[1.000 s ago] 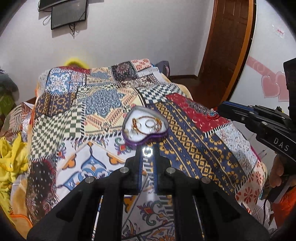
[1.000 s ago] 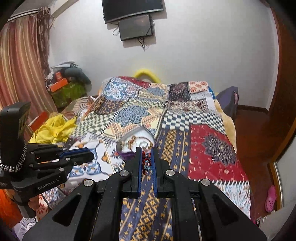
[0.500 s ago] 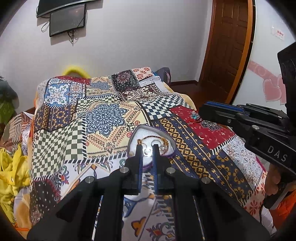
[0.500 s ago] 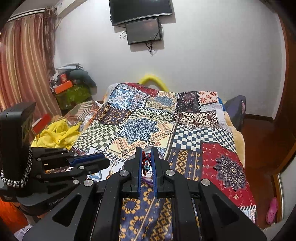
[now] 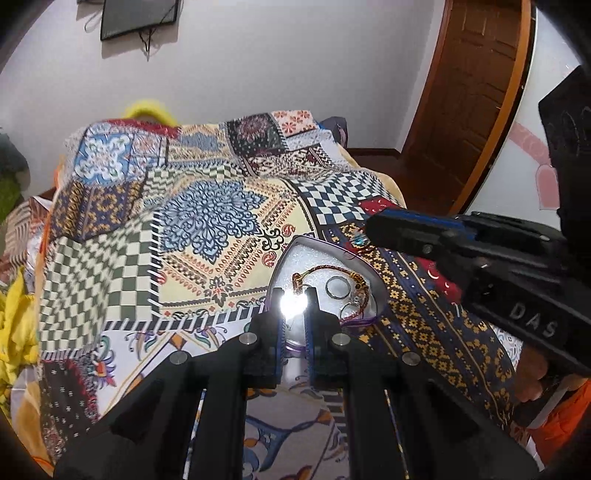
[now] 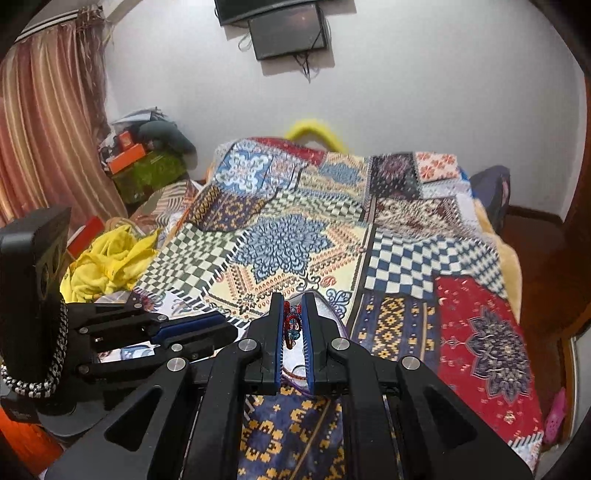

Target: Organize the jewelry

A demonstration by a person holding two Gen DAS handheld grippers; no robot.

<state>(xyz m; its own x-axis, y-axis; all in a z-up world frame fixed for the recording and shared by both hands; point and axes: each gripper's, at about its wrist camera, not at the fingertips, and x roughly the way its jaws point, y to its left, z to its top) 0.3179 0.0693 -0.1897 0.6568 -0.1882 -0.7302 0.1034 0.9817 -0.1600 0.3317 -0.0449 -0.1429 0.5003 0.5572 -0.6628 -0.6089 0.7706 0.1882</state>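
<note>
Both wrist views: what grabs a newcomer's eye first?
The loud patchwork bedspread fills both views. On it sits a heart-shaped jewelry tray holding a braided bracelet and a ring. The left gripper pinches something glaring bright over the tray, while the right gripper clamps a red-and-blue beaded piece.

I'm looking across a bed under a patchwork bedspread [image 6: 295,236], set against a plain white wall [image 6: 443,92] with two dark screens [image 6: 288,33] mounted high. Striped curtains [image 6: 48,129] hang at the left above cluttered boxes and yellow cloth [image 6: 107,266]. A brown wooden door [image 5: 476,88] stands to the right.
</note>
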